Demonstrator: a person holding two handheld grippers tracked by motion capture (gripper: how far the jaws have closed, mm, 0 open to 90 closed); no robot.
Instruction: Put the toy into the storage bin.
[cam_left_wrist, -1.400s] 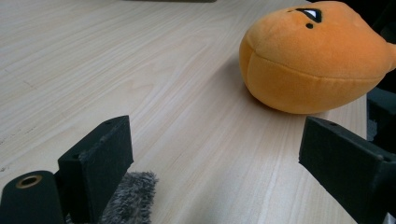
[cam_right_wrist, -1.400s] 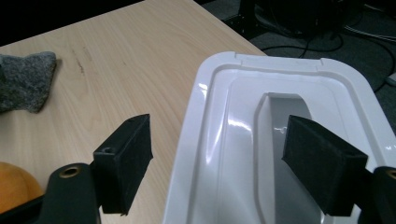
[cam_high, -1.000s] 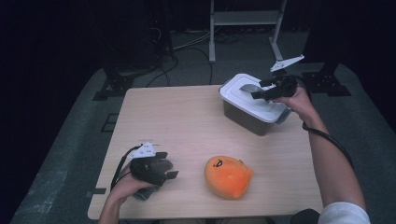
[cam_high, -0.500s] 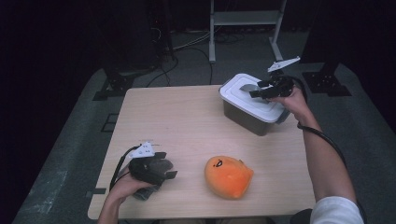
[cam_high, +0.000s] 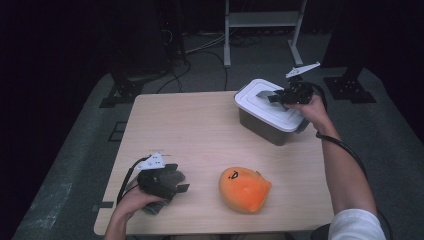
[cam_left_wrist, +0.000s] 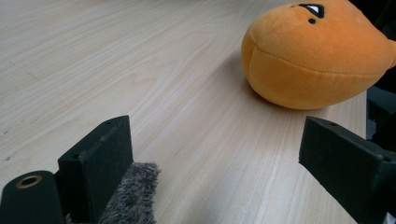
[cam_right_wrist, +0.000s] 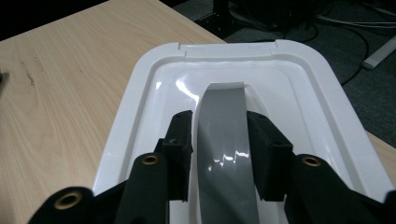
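Pale wood table (cam_high: 200, 130) on grey floor, dark room behind.
Right gripper (cam_right_wrist: 218, 154), jaws just closing, clamps the white lid's (cam_right_wrist: 149, 93) grey handle (cam_right_wrist: 223, 140) far right; left gripper (cam_left_wrist: 215, 158) gapes empty, near left.

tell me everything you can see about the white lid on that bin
The white lid is glossy plastic, rectangular with rounded corners, a raised rim and a sunken middle. A grey handle arches lengthwise across that recess. It sits closed and level on the dark bin at the table's far right corner. The right gripper straddles the handle; its jaws have just been closing and stand at the handle's edges.
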